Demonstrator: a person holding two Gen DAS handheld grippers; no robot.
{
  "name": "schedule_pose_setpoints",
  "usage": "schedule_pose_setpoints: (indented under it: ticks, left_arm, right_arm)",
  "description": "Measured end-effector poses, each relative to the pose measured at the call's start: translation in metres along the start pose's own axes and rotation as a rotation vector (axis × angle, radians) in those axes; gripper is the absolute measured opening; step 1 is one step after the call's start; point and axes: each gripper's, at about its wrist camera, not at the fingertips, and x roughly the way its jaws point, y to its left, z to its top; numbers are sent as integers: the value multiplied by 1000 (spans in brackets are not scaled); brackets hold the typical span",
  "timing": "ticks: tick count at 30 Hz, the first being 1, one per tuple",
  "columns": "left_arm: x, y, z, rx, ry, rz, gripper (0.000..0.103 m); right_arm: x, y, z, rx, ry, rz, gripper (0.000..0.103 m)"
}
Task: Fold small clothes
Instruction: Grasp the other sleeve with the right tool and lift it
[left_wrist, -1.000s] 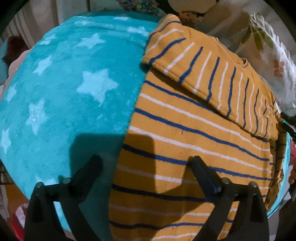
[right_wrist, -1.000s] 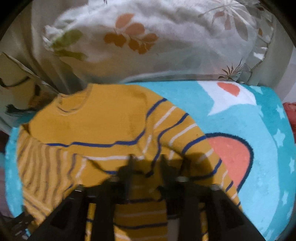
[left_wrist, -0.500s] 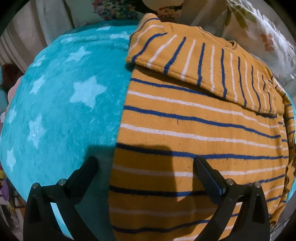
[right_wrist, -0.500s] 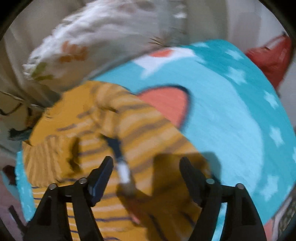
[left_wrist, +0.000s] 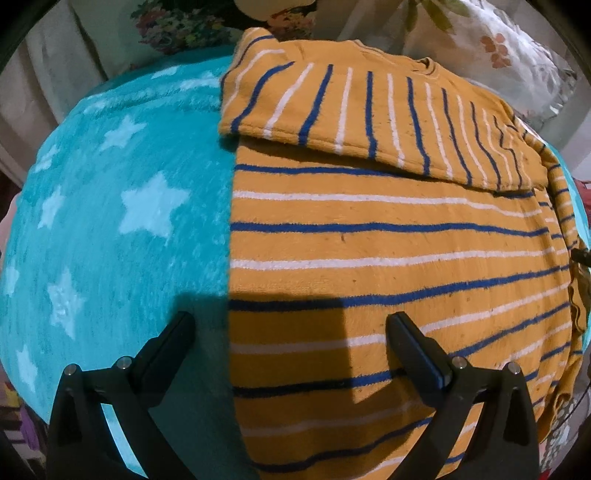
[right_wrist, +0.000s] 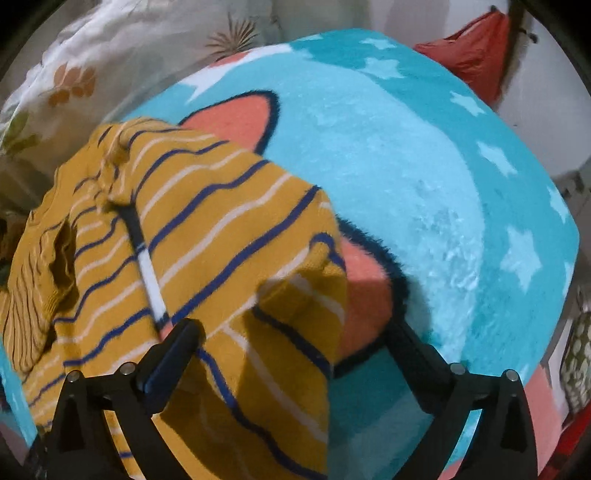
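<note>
A small mustard sweater (left_wrist: 388, 236) with blue and white stripes lies on a turquoise star blanket (left_wrist: 110, 206). One sleeve (left_wrist: 369, 110) is folded across its chest. My left gripper (left_wrist: 290, 332) hovers open over the sweater's left edge, one finger above the blanket, one above the cloth. In the right wrist view the sweater (right_wrist: 207, 266) fills the lower left, its other sleeve lying loose on top. My right gripper (right_wrist: 295, 336) is opening wide above the sleeve's end and holds nothing; its pads do not press the cloth.
A floral pillow (right_wrist: 92, 66) lies beyond the sweater at the head of the bed. A red bag (right_wrist: 476, 55) sits past the blanket's far right edge. The blanket carries a coral shape with a dark outline (right_wrist: 240, 114).
My right gripper opened, let go of the sleeve and swung to the right, over the sweater's right edge. My left gripper rolled a little and stayed open in place.
</note>
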Motion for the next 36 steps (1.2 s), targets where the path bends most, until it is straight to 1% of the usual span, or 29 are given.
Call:
schedule_pose_setpoints:
  ticks: [4,7,9,11,12,15,16,19,20,23,25,28,30,32,33,34,36]
  left_arm:
    - [-3,-2,-7,23,0,-7,103]
    - [-2,-3,-9,25,22,-7,103]
    - [-1,-3,-6,26,41,-9,103]
    - [1,-3,-2,28,63,-11,103]
    - [2,-3,0,25,76,-14,103]
    - [0,2,3,-7,79,-30,103]
    - [-4,4,3,-26,68,-36,103]
    - [-26,11,1,-93,-11,-46,103]
    - [-36,12,1,-114,-51,-44,103]
    - [-57,12,-1,-153,-113,-34,103]
    - [-70,12,-3,-185,-143,-45,103]
    - [-83,9,-8,-229,-179,-54,103]
    - [-90,3,-12,-249,-193,-46,103]
    - [-94,-1,-15,-268,-201,-55,103]
    - [-95,-3,-18,-275,-204,-59,103]
    - [-96,-6,-20,-278,-204,-58,103]
    - [-98,-11,-22,-282,-206,-51,103]
  right_arm:
    - [-4,-2,-5,37,-22,5,103]
    - [-5,-5,-4,70,-15,7,103]
    - [-4,-1,-2,39,10,-23,103]
    - [2,1,3,22,16,-37,103]
    - [5,4,5,21,9,-38,103]
    - [6,3,5,-1,-67,-61,103]
    - [6,4,6,-22,-85,-65,103]
    - [7,4,8,-57,-114,-49,103]
    - [6,3,5,-62,-132,-42,103]
    - [6,1,3,-56,-144,-37,103]
    - [8,0,5,-61,-124,-37,103]
    - [10,3,13,-113,-50,-37,103]
    - [13,4,21,-147,-3,-21,103]
    - [13,1,31,-186,39,23,103]
    - [11,-3,34,-178,39,39,100]
    - [6,-9,36,-157,34,62,94]
    - [-10,-23,38,-115,16,124,93]
